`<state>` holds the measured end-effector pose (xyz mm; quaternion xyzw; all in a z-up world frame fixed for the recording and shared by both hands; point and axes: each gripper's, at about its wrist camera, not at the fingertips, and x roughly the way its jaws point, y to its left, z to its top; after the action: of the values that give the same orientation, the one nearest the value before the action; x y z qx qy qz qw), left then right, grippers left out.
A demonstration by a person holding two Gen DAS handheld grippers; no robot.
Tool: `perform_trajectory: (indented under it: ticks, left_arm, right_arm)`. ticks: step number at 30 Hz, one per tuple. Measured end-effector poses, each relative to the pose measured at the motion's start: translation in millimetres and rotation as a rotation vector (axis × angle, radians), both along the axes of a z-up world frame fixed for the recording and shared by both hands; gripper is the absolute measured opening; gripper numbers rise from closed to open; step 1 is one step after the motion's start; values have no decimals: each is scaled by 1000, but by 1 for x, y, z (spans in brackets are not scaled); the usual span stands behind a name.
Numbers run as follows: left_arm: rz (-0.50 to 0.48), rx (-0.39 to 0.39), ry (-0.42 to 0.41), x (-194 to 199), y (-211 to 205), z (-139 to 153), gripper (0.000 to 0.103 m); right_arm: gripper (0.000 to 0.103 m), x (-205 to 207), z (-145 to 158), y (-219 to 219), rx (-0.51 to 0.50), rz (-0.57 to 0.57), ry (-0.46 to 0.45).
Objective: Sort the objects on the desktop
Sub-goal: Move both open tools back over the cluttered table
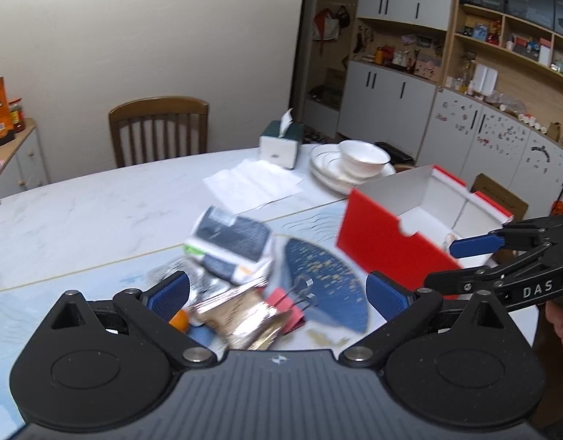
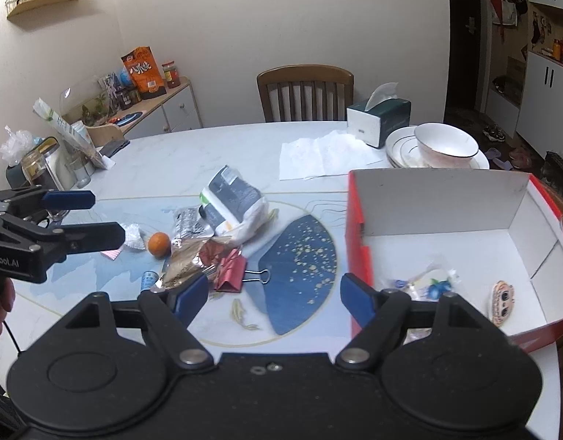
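Observation:
A heap of small things lies mid-table: a dark and white snack bag (image 2: pixel 233 198), a small orange (image 2: pixel 159 244), a golden foil wrapper (image 2: pixel 186 264), a red binder clip (image 2: pixel 231 269) and a little blue tube (image 2: pixel 148 280). To the right stands a red box (image 2: pixel 356 220), white inside, holding a wrapped sweet (image 2: pixel 428 284) and a round badge (image 2: pixel 501 299). My right gripper (image 2: pixel 274 297) is open and empty, between the heap and the box. My left gripper (image 1: pixel 277 293) is open over the foil wrapper (image 1: pixel 241 315) and binder clip (image 1: pixel 285 304), gripping nothing; it appears left of the heap (image 2: pixel 94 218).
At the far right of the white table (image 2: pixel 193 154) are a tissue box (image 2: pixel 380 121), stacked plates with a bowl (image 2: pixel 446 143) and a paper napkin (image 2: pixel 318 154). Jars and a bag (image 2: pixel 61 154) crowd the left edge. A wooden chair (image 2: pixel 305 91) stands behind.

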<state>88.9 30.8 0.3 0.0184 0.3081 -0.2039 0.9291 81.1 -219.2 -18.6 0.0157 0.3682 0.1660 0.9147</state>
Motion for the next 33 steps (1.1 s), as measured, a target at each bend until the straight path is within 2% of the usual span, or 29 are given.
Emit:
perform_trajectory:
  ticks: [4,15,28,33]
  left_arm:
    - [34,36,-4,-1,20,-8,103]
    - [116,97,52,6,70,-42,103]
    - [145,192,83,32,115,-79,103]
    - [97,205,101,46,128,-94,103]
  right_arm:
    - [79,3,-5,17,-6,-5,3]
    - [79,12,-11,63,-27,29,1]
    - [79,39,-26,100,-55,39,29]
    - [79,49,-34,113,-73,47,43]
